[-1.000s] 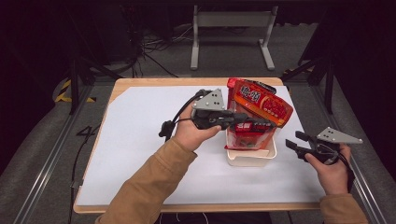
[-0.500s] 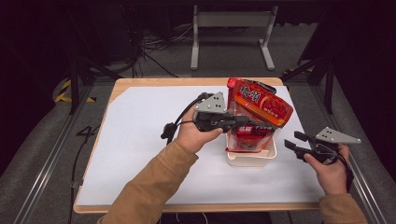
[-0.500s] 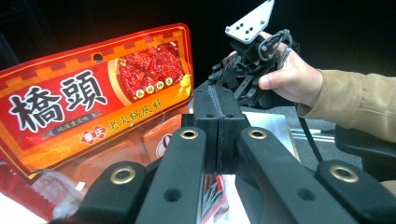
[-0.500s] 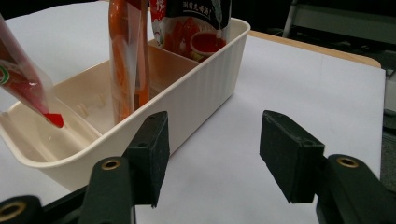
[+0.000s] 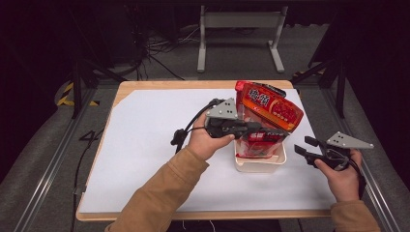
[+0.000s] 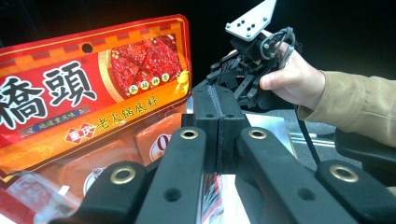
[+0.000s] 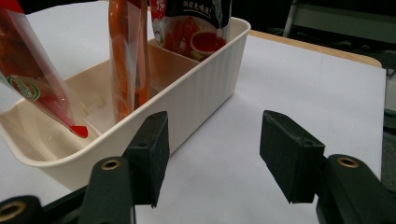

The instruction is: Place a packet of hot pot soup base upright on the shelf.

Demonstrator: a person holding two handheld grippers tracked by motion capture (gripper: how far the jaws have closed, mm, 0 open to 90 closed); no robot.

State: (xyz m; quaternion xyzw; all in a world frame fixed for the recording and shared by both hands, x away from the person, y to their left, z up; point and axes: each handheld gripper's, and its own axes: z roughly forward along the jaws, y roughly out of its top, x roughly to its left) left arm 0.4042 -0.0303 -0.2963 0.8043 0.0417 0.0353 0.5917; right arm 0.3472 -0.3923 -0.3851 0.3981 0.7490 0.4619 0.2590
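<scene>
Pouch point(image 5: 270, 108): glossy printed film, red and orange, partly clear toward its bottom edge, creased and catching the light.

Bin point(image 5: 260, 163): cream plastic, smooth with a slight sheen, fine ribbing on its outer wall point(image 7: 205, 88).

Table point(image 5: 145, 87): pale wood showing at the edges, covered by a matt white sheet point(image 5: 145, 145), paper-like and smooth.

Left gripper point(image 5: 278, 131): matt black plastic, brass-coloured rivets point(image 6: 189, 134), grey metal plate point(image 5: 222, 109).

Right gripper point(image 7: 212, 158): matt black, pads point(image 7: 289, 154) slightly rough.

Sleeve point(image 5: 159, 193): tan woven cloth.
</scene>
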